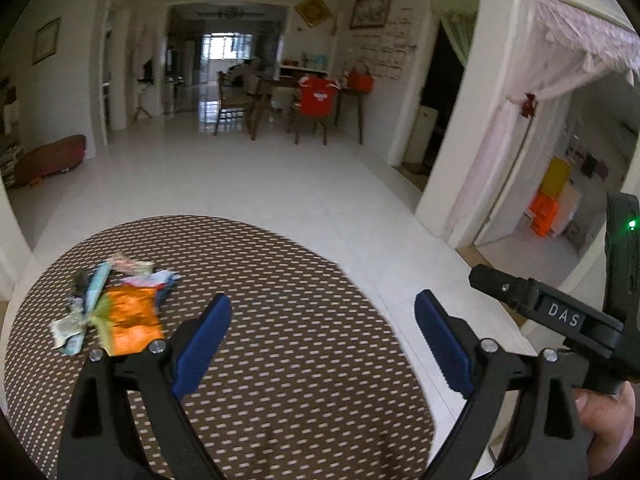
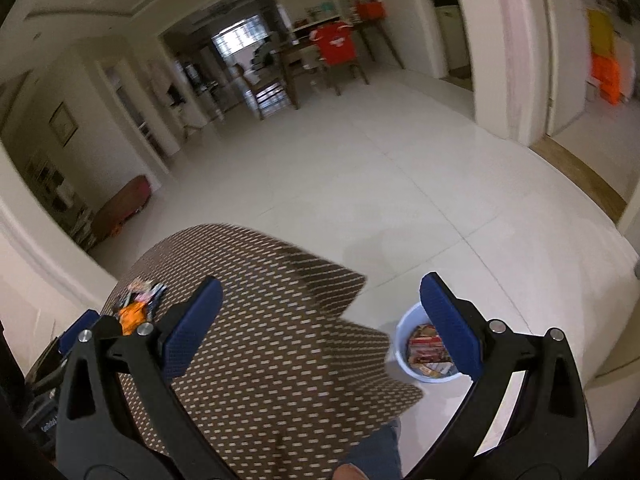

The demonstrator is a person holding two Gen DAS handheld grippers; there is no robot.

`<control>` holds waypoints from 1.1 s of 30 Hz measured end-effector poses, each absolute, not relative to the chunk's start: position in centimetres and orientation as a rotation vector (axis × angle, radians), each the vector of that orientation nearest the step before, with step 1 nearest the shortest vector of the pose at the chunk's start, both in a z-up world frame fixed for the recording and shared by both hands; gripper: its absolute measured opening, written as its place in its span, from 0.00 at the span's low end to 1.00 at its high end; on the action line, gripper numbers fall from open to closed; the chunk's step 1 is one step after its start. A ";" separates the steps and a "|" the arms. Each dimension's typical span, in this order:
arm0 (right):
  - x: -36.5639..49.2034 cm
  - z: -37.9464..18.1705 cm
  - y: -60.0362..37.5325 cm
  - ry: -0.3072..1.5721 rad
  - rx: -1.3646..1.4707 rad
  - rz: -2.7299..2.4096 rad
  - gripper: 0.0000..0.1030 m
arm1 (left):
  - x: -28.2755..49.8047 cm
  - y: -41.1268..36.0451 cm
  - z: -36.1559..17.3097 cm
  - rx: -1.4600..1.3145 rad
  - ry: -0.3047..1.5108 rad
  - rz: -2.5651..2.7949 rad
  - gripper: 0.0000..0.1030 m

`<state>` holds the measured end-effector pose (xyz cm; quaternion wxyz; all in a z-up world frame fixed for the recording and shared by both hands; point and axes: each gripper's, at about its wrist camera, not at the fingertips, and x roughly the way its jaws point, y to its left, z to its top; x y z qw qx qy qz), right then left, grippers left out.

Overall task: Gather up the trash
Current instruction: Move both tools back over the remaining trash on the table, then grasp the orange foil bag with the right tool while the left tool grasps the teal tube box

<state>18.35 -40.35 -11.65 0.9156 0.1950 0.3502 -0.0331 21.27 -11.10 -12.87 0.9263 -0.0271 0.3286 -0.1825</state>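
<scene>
A pile of crumpled wrappers point(image 1: 108, 304), orange on top with blue and green pieces, lies on the left part of a round table with a brown dotted cloth point(image 1: 280, 320). My left gripper point(image 1: 324, 344) hovers open over the cloth, to the right of the pile, nothing between its blue pads. In the right wrist view the same wrappers point(image 2: 138, 306) sit far left on the cloth point(image 2: 280, 340). My right gripper point(image 2: 320, 324) is open and empty above the table's right edge. On the floor beside the table stands a pale blue bin point(image 2: 404, 344) holding several wrappers.
White tiled floor point(image 1: 280, 184) stretches ahead to a dining table and chairs point(image 1: 304, 100), one draped in red. A curtained doorway point(image 1: 532, 120) opens on the right. The right gripper's black body point(image 1: 560, 316) and a hand point(image 1: 608, 412) show at the right edge. A trouser leg point(image 2: 376, 452) shows below.
</scene>
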 end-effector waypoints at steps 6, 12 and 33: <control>20.0 -11.5 -35.1 0.741 0.344 0.003 0.94 | 21.0 -5.2 -13.1 -0.131 0.673 -0.302 0.88; 21.7 -11.5 -29.8 0.761 0.283 0.070 0.94 | 20.5 -0.2 -14.1 -0.162 0.667 -0.236 0.88; 29.1 -18.0 -16.0 0.926 0.161 0.267 0.94 | 27.6 13.3 -23.0 -0.154 0.821 -0.023 0.88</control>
